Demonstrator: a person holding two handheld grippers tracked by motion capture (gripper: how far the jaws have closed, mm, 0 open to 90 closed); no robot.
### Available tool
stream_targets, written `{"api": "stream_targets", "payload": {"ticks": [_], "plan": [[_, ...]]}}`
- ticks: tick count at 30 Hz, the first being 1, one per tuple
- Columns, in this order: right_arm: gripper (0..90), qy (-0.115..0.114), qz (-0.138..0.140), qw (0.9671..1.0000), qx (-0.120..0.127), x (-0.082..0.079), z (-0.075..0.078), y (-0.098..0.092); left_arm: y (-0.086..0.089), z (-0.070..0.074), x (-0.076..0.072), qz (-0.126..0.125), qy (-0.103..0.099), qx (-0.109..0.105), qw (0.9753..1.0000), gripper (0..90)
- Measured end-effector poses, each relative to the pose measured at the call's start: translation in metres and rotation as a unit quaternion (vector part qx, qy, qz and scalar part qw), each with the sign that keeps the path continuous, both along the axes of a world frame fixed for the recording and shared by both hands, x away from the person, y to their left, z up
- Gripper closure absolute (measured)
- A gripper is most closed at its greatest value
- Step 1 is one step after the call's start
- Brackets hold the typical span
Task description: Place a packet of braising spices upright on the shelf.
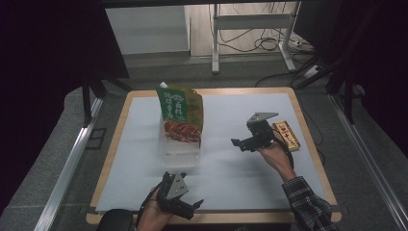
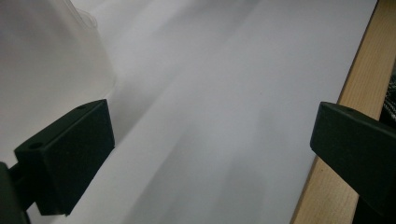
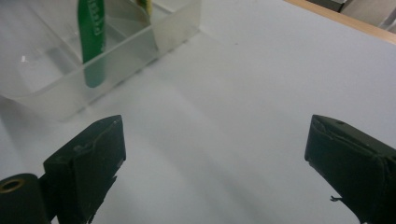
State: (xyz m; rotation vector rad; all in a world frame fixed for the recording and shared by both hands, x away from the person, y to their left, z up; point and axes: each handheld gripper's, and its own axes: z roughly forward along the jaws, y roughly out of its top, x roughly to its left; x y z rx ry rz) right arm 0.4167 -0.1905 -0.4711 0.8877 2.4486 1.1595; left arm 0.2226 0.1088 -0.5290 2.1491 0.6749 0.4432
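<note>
A green food pouch point(image 1: 179, 113) with a red picture stands upright in a clear plastic box point(image 1: 178, 150) near the middle of the white mat. In the right gripper view the clear box point(image 3: 93, 56) lies at upper left with the green pouch point(image 3: 91, 37) edge-on inside it. My left gripper point(image 1: 195, 208) is open near the table's front edge, below the box; its view has the box wall point(image 2: 51, 70) at upper left. My right gripper point(image 1: 239, 144) is open to the right of the box, jaws pointing left, nothing between them. A yellow and red packet point(image 1: 286, 134) lies just behind the right hand.
The white mat point(image 1: 231, 168) covers a wooden table point(image 1: 308, 139) whose edge point(image 2: 359, 70) shows beside the left gripper. A metal frame and cables point(image 1: 255, 33) stand on the floor beyond the table. Rails run along both sides.
</note>
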Motion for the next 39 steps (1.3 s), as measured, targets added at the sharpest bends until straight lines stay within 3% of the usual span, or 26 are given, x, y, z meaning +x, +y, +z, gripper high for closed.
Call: {"api": "stream_targets", "payload": {"ticks": [11,21,30,39], "plan": [[4.8,0.001,-0.035,0.9992,-0.019,0.010,-0.005,-0.020,0.000,0.000,0.000,0.001,0.000,-0.001,1.0000,0.0],[4.7,-0.002,-0.071,0.9974,-0.017,0.020,-0.004,-0.044,-0.001,-0.001,0.000,0.000,0.000,0.002,1.0000,0.0],[4.3,-0.002,-0.135,0.9906,-0.019,0.029,-0.002,-0.075,-0.001,-0.001,0.000,0.001,0.000,0.005,1.0000,0.0],[4.5,0.009,-0.172,0.9845,-0.034,0.034,-0.006,-0.101,-0.002,-0.002,-0.001,-0.001,-0.002,0.012,0.9999,0.0]]}}
